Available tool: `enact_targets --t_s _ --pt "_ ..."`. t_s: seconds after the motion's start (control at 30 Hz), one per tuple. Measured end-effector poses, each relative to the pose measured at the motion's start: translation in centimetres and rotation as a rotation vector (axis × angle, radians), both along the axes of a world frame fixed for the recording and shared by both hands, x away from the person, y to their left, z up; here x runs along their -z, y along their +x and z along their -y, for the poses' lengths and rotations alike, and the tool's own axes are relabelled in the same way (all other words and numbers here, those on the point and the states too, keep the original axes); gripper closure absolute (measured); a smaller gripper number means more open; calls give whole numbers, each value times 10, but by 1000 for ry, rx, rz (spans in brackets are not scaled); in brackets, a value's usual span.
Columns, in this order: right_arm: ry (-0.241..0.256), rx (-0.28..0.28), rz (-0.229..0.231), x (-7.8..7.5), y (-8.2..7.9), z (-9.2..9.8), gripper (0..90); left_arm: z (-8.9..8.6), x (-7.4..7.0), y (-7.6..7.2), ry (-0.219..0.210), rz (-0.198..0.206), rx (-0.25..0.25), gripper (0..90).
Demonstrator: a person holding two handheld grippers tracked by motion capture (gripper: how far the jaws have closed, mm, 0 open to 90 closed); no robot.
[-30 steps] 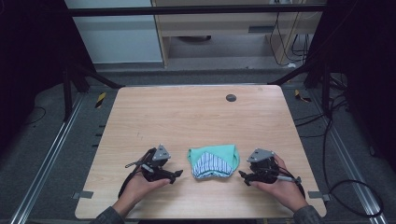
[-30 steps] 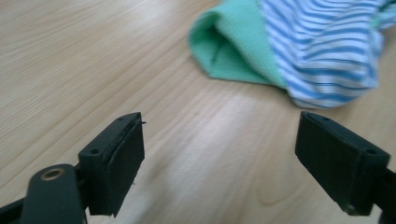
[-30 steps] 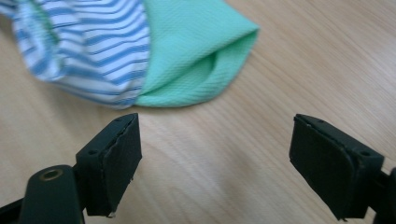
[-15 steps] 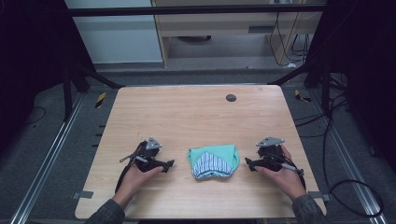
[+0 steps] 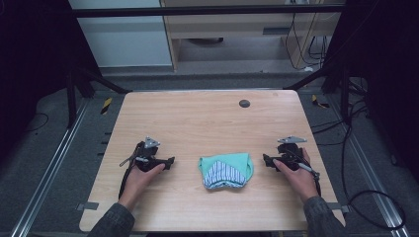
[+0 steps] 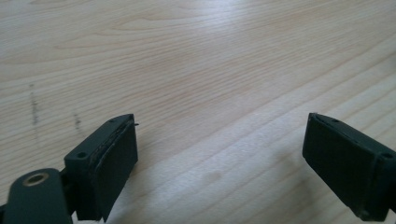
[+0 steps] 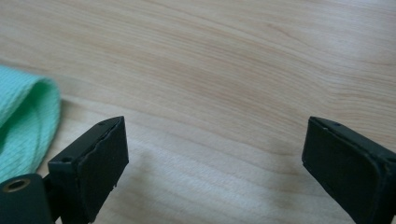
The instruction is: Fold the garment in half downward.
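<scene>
Both hands low on the table [image 5: 207, 123], left gripper [image 5: 170, 161] and right gripper [image 5: 265, 160] facing the folded green cloth [image 5: 226, 170], fingers wide open, empty.

Pale wooden table [image 5: 207, 123], grey carpeted floor [image 5: 44, 148], black frame bars [image 5: 207, 10], dim surroundings
</scene>
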State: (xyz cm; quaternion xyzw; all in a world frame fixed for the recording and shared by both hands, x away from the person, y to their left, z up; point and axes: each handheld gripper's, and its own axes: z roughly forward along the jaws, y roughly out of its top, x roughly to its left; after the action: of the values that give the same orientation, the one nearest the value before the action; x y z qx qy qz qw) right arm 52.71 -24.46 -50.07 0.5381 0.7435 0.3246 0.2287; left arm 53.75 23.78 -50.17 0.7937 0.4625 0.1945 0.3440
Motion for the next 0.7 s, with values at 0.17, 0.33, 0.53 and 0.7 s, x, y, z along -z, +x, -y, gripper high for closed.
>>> enact_targets --t_s 0.17,0.33,0.53,0.7 --pt "11 48 9 3 5 4 73 -5 4 3 29 4 -17 97" --pt "-6 89 0 9 9 3 66 -4 5 4 31 12 -21 81" --pt "-8 112 1 11 12 2 24 -3 6 5 34 14 -20 66" --pt "-5 163 -9 11 11 0 2 -3 6 6 33 10 -34 48"
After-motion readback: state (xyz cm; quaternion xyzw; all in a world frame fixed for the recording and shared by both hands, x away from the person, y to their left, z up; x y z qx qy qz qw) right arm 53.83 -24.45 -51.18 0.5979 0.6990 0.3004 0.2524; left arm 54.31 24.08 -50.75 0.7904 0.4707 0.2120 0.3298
